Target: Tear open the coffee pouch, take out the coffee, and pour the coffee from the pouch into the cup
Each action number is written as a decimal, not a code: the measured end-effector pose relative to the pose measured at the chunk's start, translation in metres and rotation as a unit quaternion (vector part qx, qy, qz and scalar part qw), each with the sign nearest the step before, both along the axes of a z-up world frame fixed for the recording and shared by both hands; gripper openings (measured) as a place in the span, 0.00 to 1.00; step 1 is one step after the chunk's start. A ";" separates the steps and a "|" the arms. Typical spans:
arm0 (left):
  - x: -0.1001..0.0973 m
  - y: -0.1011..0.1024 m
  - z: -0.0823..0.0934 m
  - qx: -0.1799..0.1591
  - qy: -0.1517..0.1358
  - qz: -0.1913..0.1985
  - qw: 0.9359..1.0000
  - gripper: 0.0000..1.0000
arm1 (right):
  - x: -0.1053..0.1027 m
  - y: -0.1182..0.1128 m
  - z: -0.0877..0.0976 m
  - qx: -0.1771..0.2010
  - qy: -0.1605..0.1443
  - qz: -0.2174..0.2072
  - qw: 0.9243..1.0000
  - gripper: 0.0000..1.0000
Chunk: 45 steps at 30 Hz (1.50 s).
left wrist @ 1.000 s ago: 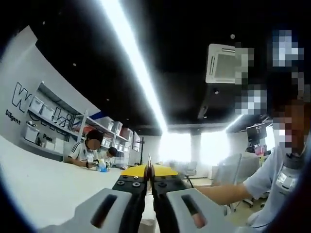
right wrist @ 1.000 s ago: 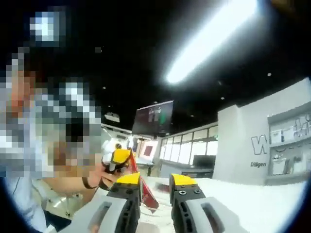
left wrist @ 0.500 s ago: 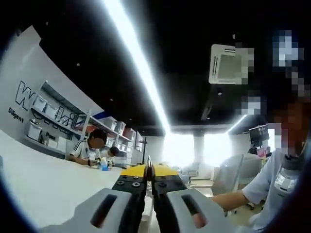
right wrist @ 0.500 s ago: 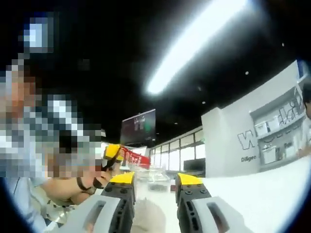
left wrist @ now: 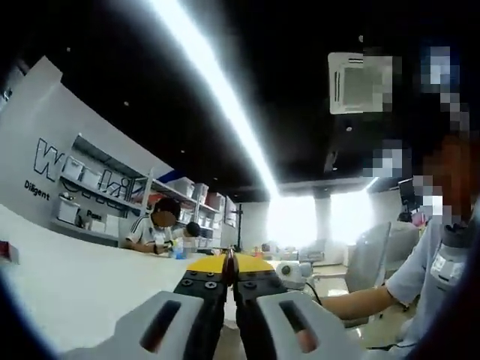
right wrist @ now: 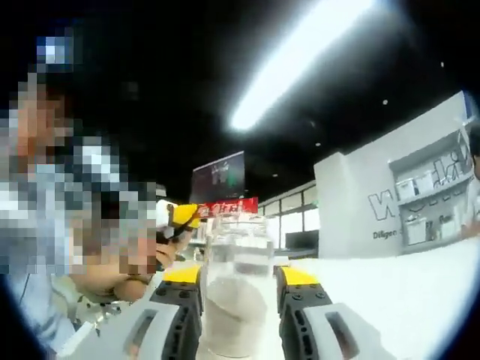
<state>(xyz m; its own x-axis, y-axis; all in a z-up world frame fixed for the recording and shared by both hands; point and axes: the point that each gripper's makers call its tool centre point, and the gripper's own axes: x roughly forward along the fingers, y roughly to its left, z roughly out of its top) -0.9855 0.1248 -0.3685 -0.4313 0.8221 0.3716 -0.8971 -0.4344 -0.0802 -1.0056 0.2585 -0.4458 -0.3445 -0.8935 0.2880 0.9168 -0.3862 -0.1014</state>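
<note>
My left gripper is shut on the coffee pouch, of which a thin edge sticks up between its yellow tips. In the right gripper view the same gripper holds the red pouch level, just above the rim of a clear glass cup. The cup stands on the white table, between the jaws of my right gripper. Those jaws are open and flank the cup's sides; I cannot tell whether they touch it. The cup's lower part looks whitish.
The white table stretches away to the left. Two people sit at its far end with small items. The person holding the grippers is close on the right. A grey wall with shelves stands behind.
The cup has come into the right gripper view and now sits between its open jaws. The pouch, tilted a second ago, now lies level over the cup. The left gripper stays shut.
</note>
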 end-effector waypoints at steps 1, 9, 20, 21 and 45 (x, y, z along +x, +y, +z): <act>0.000 -0.001 -0.001 0.002 -0.001 0.001 1.000 0.05 | 0.001 0.001 0.002 0.002 0.013 -0.007 1.000 0.39; 0.002 -0.001 -0.011 0.014 -0.009 0.010 1.000 0.05 | 0.002 -0.002 -0.001 0.015 0.019 -0.012 1.000 0.39; -0.003 -0.012 -0.018 0.080 -0.024 0.015 0.996 0.05 | -0.002 -0.001 -0.007 0.037 0.030 -0.027 0.999 0.38; -0.003 -0.011 -0.018 0.081 -0.020 0.014 0.996 0.05 | -0.002 -0.001 -0.007 0.038 0.031 -0.027 0.998 0.38; -0.004 -0.025 -0.037 0.117 -0.011 0.037 0.992 0.05 | -0.005 -0.001 -0.017 0.072 0.038 -0.048 0.996 0.38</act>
<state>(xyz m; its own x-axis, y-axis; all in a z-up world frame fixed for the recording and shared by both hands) -0.9897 0.0999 -0.4055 -0.4969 0.6809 0.5380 -0.8608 -0.4654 -0.2060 -1.0104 0.2572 -0.4631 -0.4117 -0.8919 0.1869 0.8644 -0.4472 -0.2298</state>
